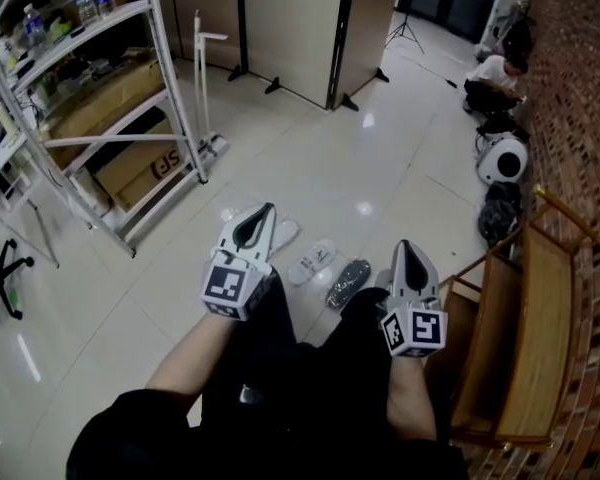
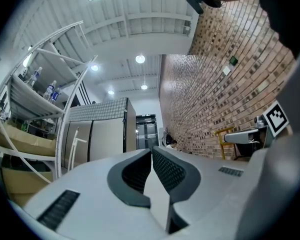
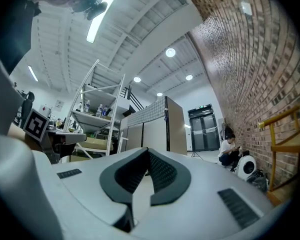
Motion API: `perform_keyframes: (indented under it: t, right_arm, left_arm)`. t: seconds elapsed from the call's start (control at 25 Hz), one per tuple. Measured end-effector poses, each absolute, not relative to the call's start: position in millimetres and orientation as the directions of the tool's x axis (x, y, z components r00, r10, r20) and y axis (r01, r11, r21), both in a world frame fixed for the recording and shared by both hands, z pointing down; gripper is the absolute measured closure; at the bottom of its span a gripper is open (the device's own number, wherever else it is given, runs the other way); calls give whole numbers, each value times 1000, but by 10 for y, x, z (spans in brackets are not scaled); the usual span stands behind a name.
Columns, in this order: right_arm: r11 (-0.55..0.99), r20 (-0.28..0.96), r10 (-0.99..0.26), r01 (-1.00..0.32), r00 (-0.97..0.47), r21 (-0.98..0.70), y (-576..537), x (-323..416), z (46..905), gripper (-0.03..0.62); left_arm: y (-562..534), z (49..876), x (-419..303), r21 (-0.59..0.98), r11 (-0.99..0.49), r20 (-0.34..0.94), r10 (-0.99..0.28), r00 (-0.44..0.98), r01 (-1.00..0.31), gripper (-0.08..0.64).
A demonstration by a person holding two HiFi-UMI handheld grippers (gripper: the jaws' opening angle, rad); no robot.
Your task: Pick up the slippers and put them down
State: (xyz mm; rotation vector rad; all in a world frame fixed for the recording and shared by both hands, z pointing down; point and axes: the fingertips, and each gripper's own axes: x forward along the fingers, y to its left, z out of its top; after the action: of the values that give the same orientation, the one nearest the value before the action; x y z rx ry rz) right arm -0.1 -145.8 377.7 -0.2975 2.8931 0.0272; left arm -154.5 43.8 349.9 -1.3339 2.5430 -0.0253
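Fingers of the left gripper and of the right gripper were closed together, and nothing was held between them.

From the head view, both grippers were held over the person's legs, apart from the tiled floor. The slippers lay on this floor, between the two grippers as the picture showed them: a white slipper close to the left fingers, a second white slipper, and a dark slipper just beside it. No gripper touched any of them.

From the left gripper view, the two ribbed pads met at their tips with an empty gap behind. It looked along a brick wall, not at the floor, so no slipper appeared.

From the right gripper view, the pads were also together and empty, and a person sat far behind.

I judged that no pick was started. If the fingers came down closed, they would only push a slipper over the smooth tiles. Because the slippers lay so near, a wide grasp could catch or knock the neighbour.
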Motion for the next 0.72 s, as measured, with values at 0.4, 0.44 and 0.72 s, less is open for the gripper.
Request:
perform_keyframes:
  t: [0.4,0.44,0.72]
  right_arm:
    - [974,-224,-224,-226,-949,-19,-1550,123,3963,601]
    - [974,-225,-223,-224,-948,-23,-1555,128,3970,601]
    - [972,-213,-233,-227,-949,-53,-1564,98,4034,601]
  left_arm:
    - [341,3586,-1479,-218,516,-239,-851,-467,-828,548]
    - [338,3602,-1475,-210,515,-237,-852,-468,-831,548]
    - [268,3681,-1420,-178,496,-228,-861,-454,-850,548]
